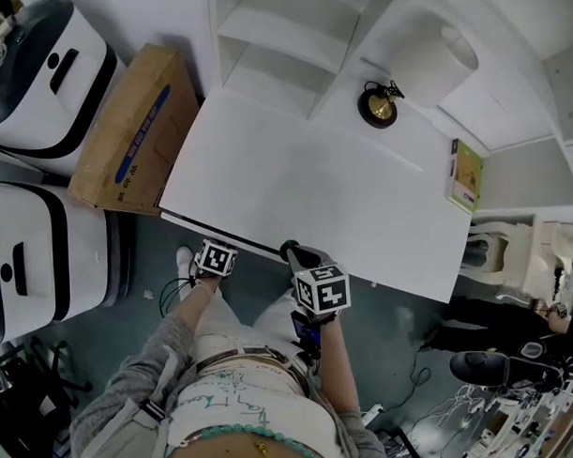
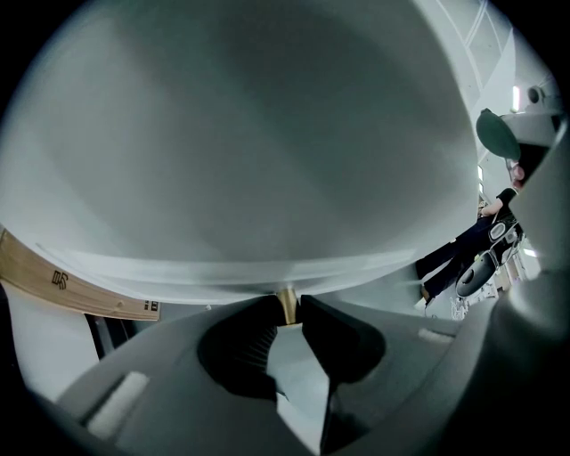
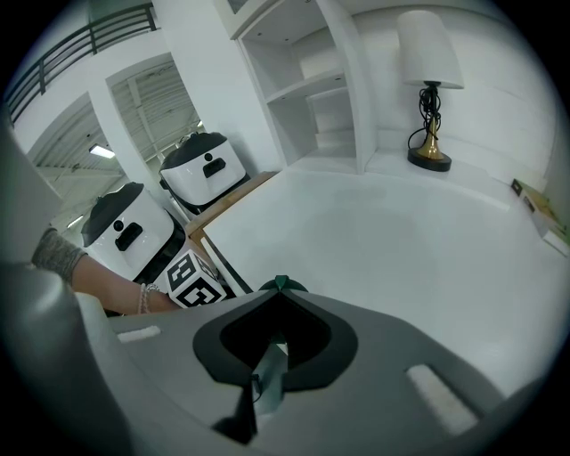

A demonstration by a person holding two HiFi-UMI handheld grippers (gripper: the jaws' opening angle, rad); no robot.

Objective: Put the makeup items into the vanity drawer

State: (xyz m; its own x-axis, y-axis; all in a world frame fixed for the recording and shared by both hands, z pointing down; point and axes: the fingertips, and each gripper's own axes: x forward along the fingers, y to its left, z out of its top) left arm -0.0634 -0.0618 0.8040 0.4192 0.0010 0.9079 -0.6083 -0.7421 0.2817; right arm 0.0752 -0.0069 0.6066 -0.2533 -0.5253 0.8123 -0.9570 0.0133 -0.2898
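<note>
Vanity drawer: a broad white face fills the left gripper view. It sits under the near left edge of the tabletop. How far out it stands cannot be told.

- Brass knob: at the lower edge of that face, pinched between the jaws of the left gripper.
- Right gripper: jaws pressed together with nothing between them. It is held just right of the left gripper, with its tips at the tabletop's near edge.
- Tabletop: bare across the middle and near side, so there is wide open room there. The near edge runs diagonally, lower toward the right.
- Lamp: stands at the far edge, against the shelves.
- Green box: lies at the far right edge, well apart from both grippers.
- Cardboard box: leans against the tabletop's left edge.
- Two white-and-black machines: stand further left, close beside the cardboard box.
- Floor: open beyond the near right corner, with cables lying further right.
</note>
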